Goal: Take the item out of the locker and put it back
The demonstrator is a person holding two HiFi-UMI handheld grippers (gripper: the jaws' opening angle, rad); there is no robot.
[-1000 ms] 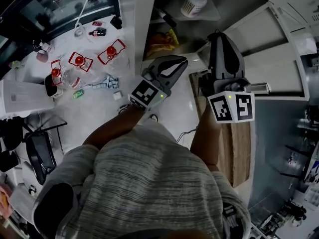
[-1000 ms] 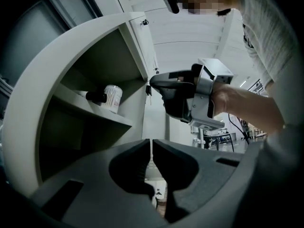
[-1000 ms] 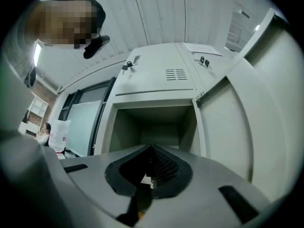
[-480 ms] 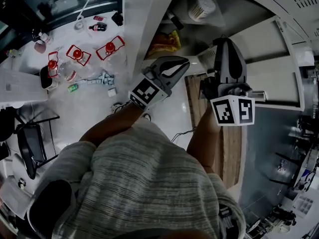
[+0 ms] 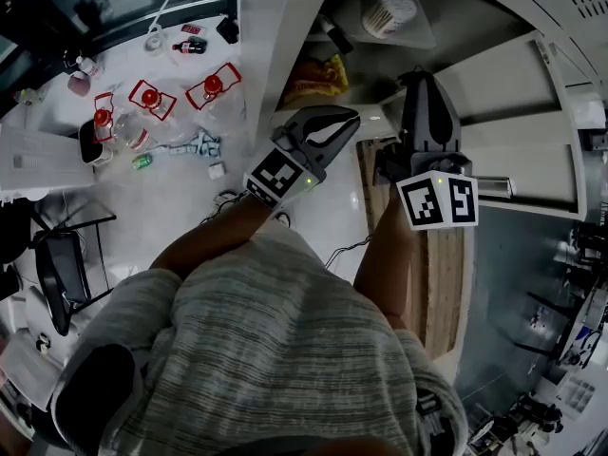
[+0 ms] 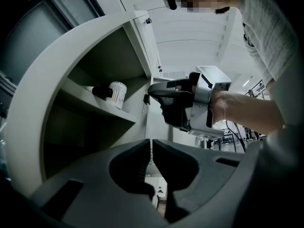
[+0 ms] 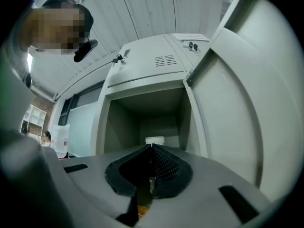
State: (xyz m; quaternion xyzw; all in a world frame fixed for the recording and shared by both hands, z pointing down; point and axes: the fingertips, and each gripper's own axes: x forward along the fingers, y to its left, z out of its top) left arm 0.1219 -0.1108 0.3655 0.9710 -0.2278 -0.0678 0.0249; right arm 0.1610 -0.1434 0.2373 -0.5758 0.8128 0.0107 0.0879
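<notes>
The open locker (image 5: 285,36) holds a white ribbed cup (image 5: 389,9) on its upper shelf and a yellow-orange snack bag (image 5: 312,79) on the shelf below. My right gripper (image 5: 418,74) is shut and empty, pointing into the opening; in the right gripper view its tips (image 7: 151,147) meet just below the cup's (image 7: 155,140) top. My left gripper (image 5: 344,114) hangs beside it, shut with nothing in it (image 6: 151,144). In the left gripper view the cup (image 6: 115,94) stands on the shelf, with the right gripper (image 6: 152,89) in front.
The locker door (image 5: 518,93) stands open at the right. More closed lockers with keys (image 7: 192,45) are above. A wooden board (image 5: 446,274) lies on the floor below the right arm. At the left is a white table (image 5: 190,169) with red-capped bottles (image 5: 152,98).
The right gripper has sunk a little in front of the locker opening. The left gripper has kept its place. Both stay shut.
</notes>
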